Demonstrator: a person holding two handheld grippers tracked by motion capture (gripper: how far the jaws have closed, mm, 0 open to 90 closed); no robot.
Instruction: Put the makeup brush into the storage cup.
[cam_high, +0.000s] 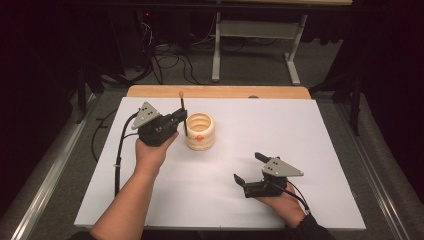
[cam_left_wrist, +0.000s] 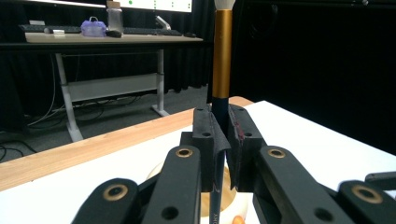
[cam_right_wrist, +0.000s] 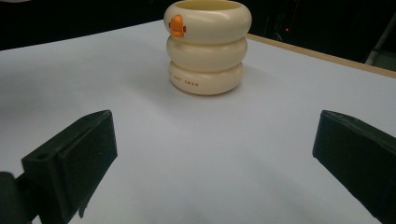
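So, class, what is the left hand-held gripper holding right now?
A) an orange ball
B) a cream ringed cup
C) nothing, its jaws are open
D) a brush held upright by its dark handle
D: the left hand-held gripper has its jaws shut on the dark handle of the brush, which stands upright beside the cream cup.

The left tongs (cam_high: 181, 119) sit raised at the far left, gripped from below by the left hand (cam_high: 152, 150), the bare forearm running back toward the near edge. Their jaws are pressed together, clamped on a thin upright shaft. The right tongs (cam_high: 247, 167) lie low at the near right in the right hand (cam_high: 280, 202), jaws spread wide apart with nothing between them, pointing leftward.
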